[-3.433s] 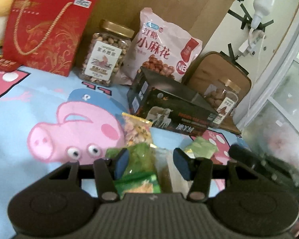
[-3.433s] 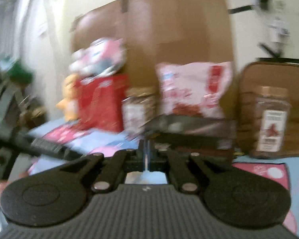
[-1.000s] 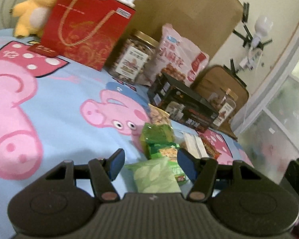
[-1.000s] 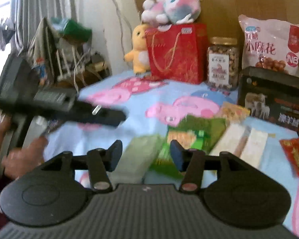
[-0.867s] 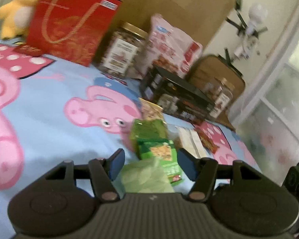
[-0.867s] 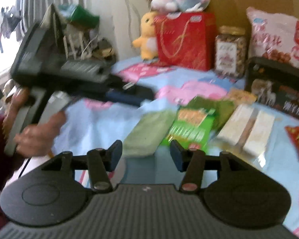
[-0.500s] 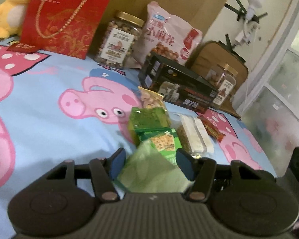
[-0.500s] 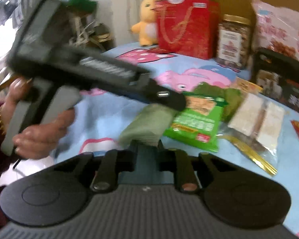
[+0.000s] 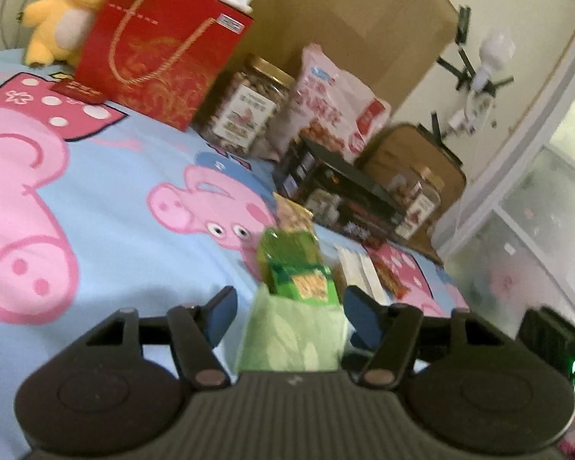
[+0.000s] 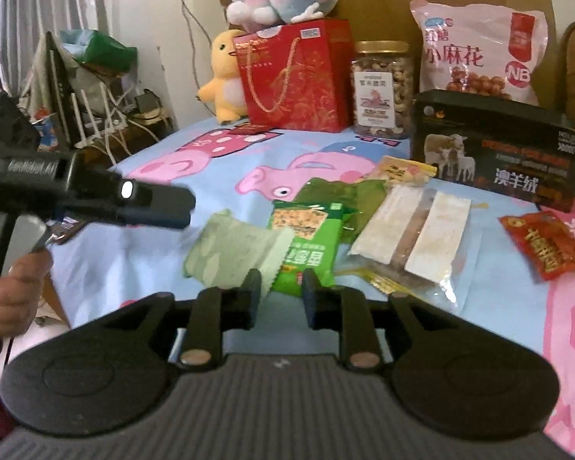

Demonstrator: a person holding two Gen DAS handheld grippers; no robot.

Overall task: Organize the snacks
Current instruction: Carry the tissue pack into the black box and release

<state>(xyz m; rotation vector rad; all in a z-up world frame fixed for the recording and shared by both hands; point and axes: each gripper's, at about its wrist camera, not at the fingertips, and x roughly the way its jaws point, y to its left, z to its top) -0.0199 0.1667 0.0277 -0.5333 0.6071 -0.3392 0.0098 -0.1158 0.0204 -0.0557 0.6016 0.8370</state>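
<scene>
A: Which step is this?

B: I'd judge the pick-up of the first loose packet. The left gripper has its jaws spread wide on either side of the pale green snack packet, not yet touching it. That packet lies at the near edge of the cartoon-pig bedsheet, its far end overlapping the bright green cracker pack.

A: And the other hand?

B: The right gripper hovers just short of the same two packets, jaws partly apart and empty.

A: What does the next move need?

B: Probably closing on the pale packet alone; the cracker pack touches it and could drag along.

A: What else crowds the sheet?

B: A dark green pouch, a clear twin-bar wrapper and a red packet lie in a row toward the right. Along the far edge stand a black box, a nut jar, a pink bag and a red gift bag.
</scene>
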